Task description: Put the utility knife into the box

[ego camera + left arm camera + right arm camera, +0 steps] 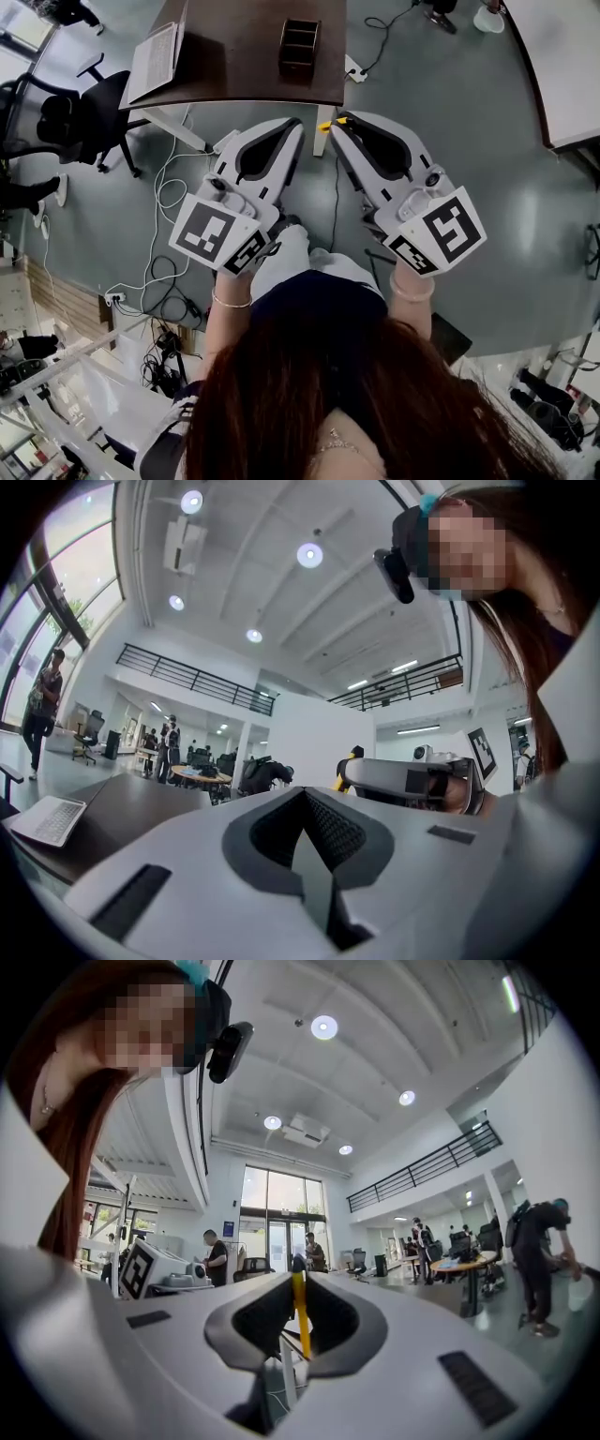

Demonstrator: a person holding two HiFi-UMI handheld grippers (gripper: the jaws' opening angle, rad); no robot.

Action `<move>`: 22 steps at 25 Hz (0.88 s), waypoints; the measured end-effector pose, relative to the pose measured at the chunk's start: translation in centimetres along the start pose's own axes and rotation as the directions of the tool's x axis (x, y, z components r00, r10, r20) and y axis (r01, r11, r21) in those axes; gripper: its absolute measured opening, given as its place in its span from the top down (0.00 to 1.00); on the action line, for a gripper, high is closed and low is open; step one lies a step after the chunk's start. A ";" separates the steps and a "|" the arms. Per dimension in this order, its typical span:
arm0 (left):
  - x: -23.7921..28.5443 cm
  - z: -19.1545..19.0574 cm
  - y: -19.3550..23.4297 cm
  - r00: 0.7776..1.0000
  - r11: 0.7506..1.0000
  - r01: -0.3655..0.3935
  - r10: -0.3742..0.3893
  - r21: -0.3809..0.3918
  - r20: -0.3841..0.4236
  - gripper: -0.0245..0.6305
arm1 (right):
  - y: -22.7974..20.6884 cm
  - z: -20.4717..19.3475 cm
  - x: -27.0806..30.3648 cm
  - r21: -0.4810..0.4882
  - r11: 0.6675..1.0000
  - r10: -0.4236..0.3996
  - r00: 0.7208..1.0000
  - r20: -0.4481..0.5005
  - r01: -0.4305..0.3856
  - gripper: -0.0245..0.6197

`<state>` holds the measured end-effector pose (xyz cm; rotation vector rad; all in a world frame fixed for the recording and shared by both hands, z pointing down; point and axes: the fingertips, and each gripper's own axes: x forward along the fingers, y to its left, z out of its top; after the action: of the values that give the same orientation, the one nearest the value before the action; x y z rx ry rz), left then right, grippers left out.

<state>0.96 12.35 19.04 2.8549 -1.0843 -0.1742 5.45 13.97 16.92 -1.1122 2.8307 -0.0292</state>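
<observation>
Grey floor (469,141) below, yellow utility knife (298,1309) clamped in right tool (335,126), left tool (297,125) pinched shut

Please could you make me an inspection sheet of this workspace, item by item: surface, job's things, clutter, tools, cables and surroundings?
Surface: dark brown table, ahead of the person.
Job's things: black box with compartments stands on the table; yellow utility knife is not yet in it.
Clutter: open laptop at the table's left edge.
Tools: left tool shut, nothing between its jaws; right tool shut on the utility knife. Both are held over the floor.
Cables: white cables loose on the floor beside the left tool; black cable right of the table.
Surroundings: office chair at left, white table at right, people far off.
</observation>
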 end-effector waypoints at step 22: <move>8.7 -0.4 14.5 0.993 0.993 0.116 -0.116 -0.023 -0.013 0.96 | -10.0 -1.8 13.0 -0.002 0.991 -0.132 0.991 -0.018 0.132 0.88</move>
<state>-2.04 -4.22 20.51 2.8953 -0.9084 -0.1713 2.64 -2.21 18.11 -1.3040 2.7675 -0.0481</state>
